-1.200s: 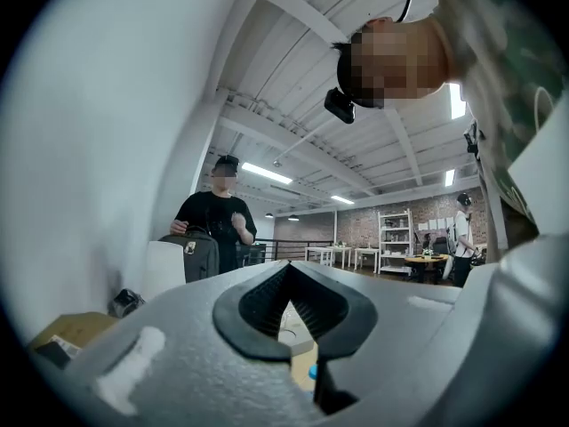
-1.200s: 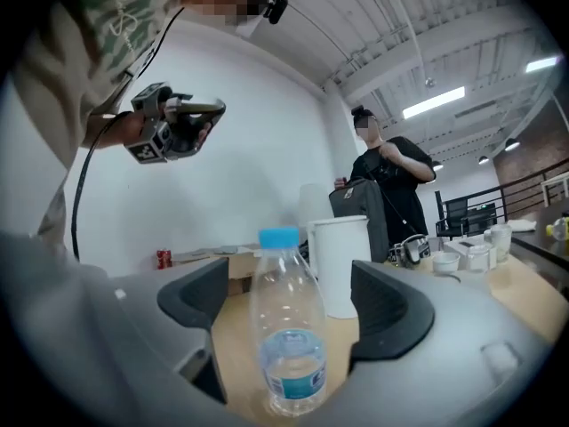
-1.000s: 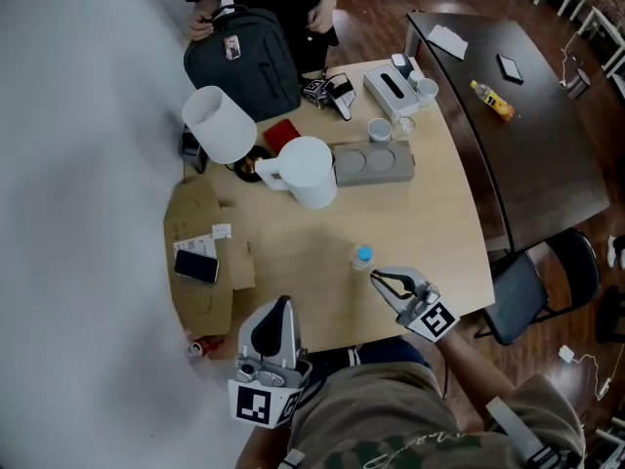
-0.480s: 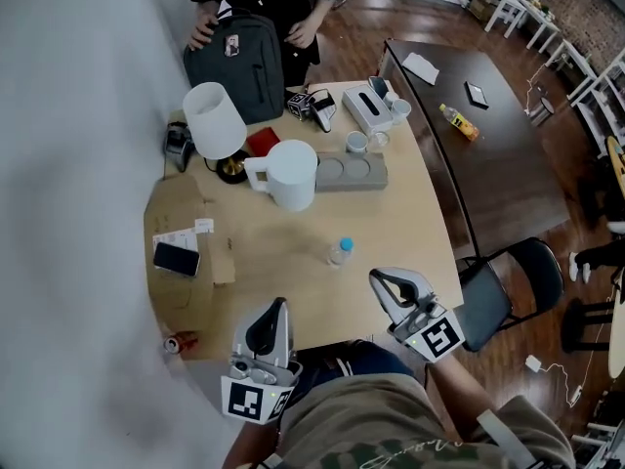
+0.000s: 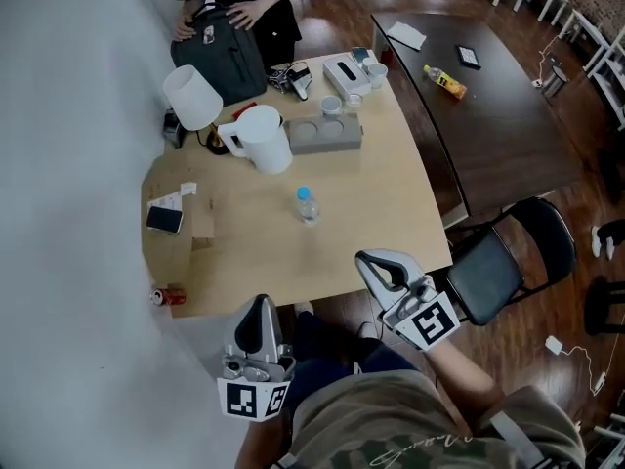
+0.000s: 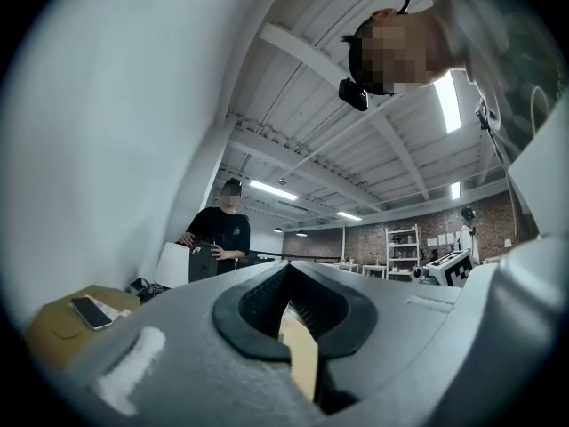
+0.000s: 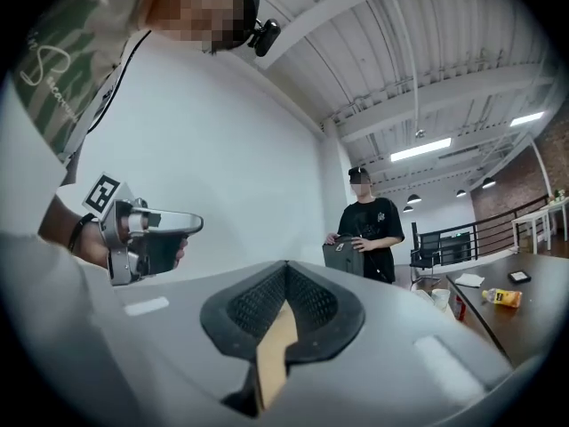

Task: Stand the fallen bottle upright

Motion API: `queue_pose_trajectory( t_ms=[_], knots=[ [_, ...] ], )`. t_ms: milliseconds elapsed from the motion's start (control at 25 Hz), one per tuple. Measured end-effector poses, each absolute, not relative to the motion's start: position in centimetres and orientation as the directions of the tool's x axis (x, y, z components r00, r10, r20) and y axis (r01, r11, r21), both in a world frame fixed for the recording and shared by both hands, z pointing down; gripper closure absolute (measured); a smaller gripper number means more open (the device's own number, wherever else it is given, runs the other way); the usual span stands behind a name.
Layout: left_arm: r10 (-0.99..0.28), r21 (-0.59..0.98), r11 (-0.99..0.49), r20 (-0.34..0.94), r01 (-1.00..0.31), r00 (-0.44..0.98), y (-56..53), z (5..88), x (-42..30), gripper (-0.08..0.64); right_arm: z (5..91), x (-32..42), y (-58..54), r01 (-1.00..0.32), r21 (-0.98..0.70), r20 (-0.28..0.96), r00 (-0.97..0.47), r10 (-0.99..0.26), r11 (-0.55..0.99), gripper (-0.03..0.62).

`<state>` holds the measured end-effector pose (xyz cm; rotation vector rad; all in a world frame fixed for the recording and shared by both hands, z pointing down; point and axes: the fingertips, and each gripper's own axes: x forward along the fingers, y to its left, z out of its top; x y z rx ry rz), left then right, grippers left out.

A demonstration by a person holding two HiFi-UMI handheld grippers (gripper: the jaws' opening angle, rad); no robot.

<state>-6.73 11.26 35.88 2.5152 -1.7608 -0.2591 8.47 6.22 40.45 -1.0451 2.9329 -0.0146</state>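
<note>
Small clear plastic bottle with blue cap (image 5: 307, 204) upright on the pale wooden desk (image 5: 381, 164), my right tool (image 5: 365, 259) closed and empty, drawn back from beside it past the desk's edge, my left tool (image 5: 260, 302) closed, likewise withdrawn

Bottle (image 5: 307, 205) on table (image 5: 391, 184), pitcher (image 5: 264, 140) behind, phone (image 5: 164, 220) left

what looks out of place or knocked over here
A small red can lies on its side by the near left edge of the light wooden table, and a yellow bottle lies flat on the dark table. The clear blue-capped bottle stands upright.
</note>
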Motion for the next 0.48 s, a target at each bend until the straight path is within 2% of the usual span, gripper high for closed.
queue_pose_trajectory(
  t_ms=[160, 480],
  knots=[
    [-0.939, 0.101, -0.337, -0.103, -0.936, 0.327, 14.3, 33.7, -4.9, 0.557, 38.9, 10.3, 9.4, -0.642, -0.051, -0.016, -0.765, -0.644, 0.765, 0.589],
    [-0.947, 0.092, -0.311, -0.118, -0.946, 0.3, 16.5, 32.8, -6.5, 0.557, 38.2, 10.2, 11.6, -0.673, -0.024, -0.013, -0.739, -0.673, 0.739, 0.589]
  ],
)
